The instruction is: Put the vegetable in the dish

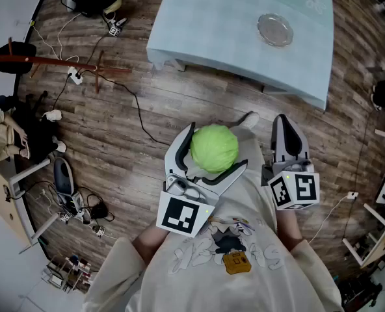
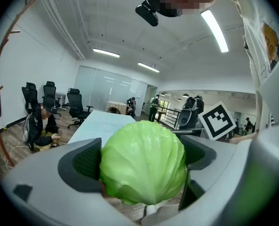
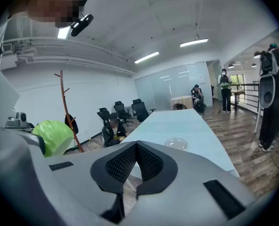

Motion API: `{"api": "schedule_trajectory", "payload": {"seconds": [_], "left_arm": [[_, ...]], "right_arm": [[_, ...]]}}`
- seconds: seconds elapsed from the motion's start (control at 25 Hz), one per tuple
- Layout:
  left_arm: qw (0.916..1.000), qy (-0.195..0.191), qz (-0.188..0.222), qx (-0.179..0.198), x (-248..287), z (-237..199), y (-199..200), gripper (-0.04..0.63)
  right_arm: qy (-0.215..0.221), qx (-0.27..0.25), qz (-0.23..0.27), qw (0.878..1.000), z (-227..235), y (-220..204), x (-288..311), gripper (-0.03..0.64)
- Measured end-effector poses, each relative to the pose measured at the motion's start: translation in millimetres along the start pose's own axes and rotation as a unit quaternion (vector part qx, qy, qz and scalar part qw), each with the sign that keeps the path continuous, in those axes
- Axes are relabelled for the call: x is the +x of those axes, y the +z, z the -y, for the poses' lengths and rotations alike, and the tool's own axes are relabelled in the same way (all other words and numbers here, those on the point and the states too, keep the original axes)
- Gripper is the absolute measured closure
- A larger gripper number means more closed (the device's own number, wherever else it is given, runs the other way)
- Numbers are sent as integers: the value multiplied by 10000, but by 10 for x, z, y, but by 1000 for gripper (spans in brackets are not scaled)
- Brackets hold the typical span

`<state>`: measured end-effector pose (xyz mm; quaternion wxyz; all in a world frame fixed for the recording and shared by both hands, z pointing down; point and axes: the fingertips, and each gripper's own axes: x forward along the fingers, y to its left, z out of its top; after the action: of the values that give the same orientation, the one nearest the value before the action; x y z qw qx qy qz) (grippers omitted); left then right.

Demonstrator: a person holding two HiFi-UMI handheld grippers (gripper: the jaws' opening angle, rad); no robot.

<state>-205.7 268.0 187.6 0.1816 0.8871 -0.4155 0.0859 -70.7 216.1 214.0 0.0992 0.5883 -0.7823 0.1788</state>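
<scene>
A round green cabbage sits between the wide-spread jaws of my left gripper, which is shut on it; both pads press its sides. In the left gripper view the cabbage fills the gap between the dark pads. My right gripper is held beside it, shut and empty, its pads meeting in the right gripper view. The cabbage shows at that view's left. A clear glass dish lies on the pale blue table ahead, well beyond both grippers. The dish looks empty.
Wooden floor lies between me and the table. Cables and a power strip trail at the left, with a red coat stand and clutter by the wall. Office chairs and people stand farther back.
</scene>
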Motion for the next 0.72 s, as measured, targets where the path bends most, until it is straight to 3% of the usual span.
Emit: {"api": "schedule_trajectory", "payload": {"seconds": [0.16, 0.36, 0.52, 0.72], "left_arm": [[10000, -43, -4, 73, -310, 281, -137, 71], [9998, -167, 28, 72, -355, 720, -219, 71], [9994, -196, 7, 297, -308, 1144, -272, 71], [9968, -362, -15, 706, -184, 1888, -407, 71]], "right_arm": [[37, -122, 195, 9997, -227, -74, -487, 595], [-64, -30, 266, 9996, -116, -193, -943, 595], [-13, -188, 213, 9996, 57, -317, -1360, 594], [252, -61, 495, 9984, 364, -403, -1913, 594]]}}
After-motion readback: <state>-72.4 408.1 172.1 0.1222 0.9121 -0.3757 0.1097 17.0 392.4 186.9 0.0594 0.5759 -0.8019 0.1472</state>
